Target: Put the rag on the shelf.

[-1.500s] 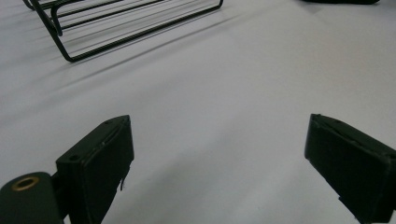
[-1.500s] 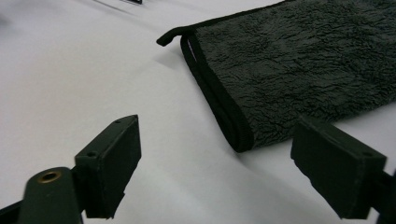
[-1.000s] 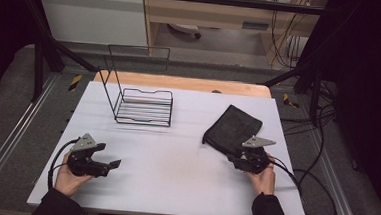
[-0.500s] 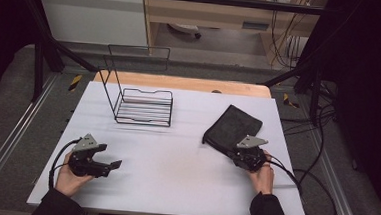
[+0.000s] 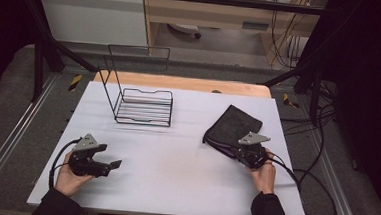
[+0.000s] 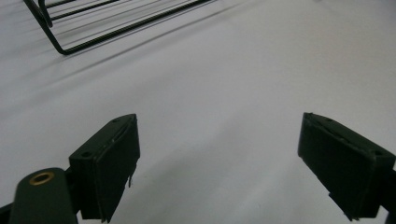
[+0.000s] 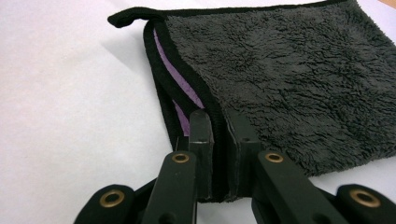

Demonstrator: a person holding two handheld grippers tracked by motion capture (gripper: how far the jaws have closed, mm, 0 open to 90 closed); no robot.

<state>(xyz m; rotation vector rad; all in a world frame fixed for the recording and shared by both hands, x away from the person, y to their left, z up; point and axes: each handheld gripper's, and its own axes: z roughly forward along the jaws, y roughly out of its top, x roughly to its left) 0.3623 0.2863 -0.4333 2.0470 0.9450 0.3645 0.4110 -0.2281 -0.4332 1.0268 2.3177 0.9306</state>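
— Looking for any brand, label or lettering: can you read anything on the cloth or the grippers?

— Nothing readable. The dark grey cloth (image 7: pixel 289 84) is plain fleecy pile with a black hem, and a purple layer shows along its folded edge in the right gripper view. No tag with writing shows. The wire rack (image 5: pixel 141 104) carries no markings that I can make out, and the white table (image 5: pixel 184 182) is bare of print.

— Where does the cloth lie?

— On the table's right half in the high view (image 5: pixel 235 124), folded flat, well apart from the wire rack, which stands on the far left part.

— And the right gripper?

— The right gripper (image 7: pixel 220 154) has just been closing its jaws, and the cloth's near hem is between them: both black pads press on the folded edge, pinching it. In the high view it sits at the cloth's near corner (image 5: pixel 243 152), with the person's right hand (image 5: pixel 262 174) behind it.

— The left one?

— The left gripper (image 6: pixel 219 154) has its jaws spread wide with nothing between them, just white table under them. In the high view it rests low over the table's near left (image 5: pixel 106 165), held in the left hand (image 5: pixel 69 177), well apart from the cloth. A corner of the rack shows at the top left of the left gripper view (image 6: pixel 93 32).
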